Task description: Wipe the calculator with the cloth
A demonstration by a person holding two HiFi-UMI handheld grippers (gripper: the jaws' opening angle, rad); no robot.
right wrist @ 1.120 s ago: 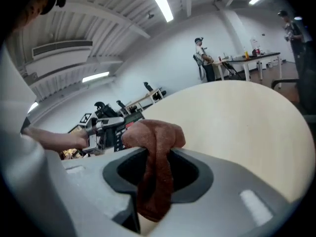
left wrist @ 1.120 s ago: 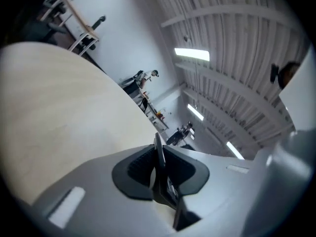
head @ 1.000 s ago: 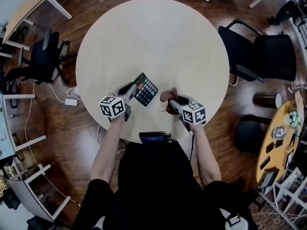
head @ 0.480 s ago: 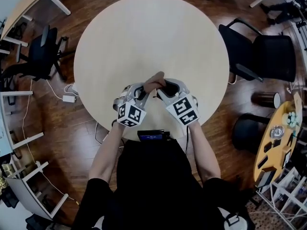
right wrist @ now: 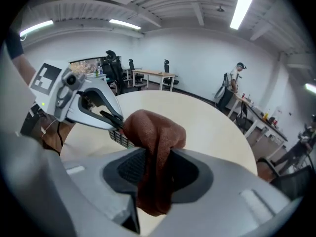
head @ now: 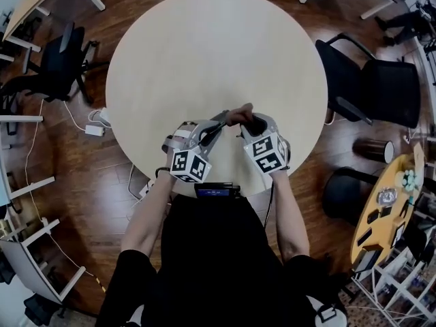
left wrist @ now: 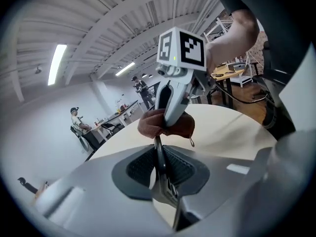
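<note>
My left gripper [head: 214, 129] is shut on the black calculator [head: 219, 123], which it holds edge-on above the near part of the round table [head: 218, 53]. In the left gripper view the calculator [left wrist: 159, 159] shows as a thin upright edge between the pads. My right gripper [head: 246, 122] is shut on a bunched brown cloth [head: 238, 115]. In the right gripper view the cloth [right wrist: 154, 142] fills the jaws and touches the calculator's keys [right wrist: 120, 138], beside the left gripper [right wrist: 81, 102]. From the left gripper view the cloth [left wrist: 167, 124] sits at the calculator's far end, under the right gripper [left wrist: 173, 100].
A black device [head: 215, 191] sits at the table's near edge, close to the person's body. Black office chairs stand to the right [head: 381, 80] and to the left [head: 61, 67]. A cable and adapter [head: 94, 129] lie on the wooden floor at the left.
The left gripper rolled, turning the calculator from face-up to edge-on. Both grippers drew together and rose a little, and the cloth now rests against the calculator.
</note>
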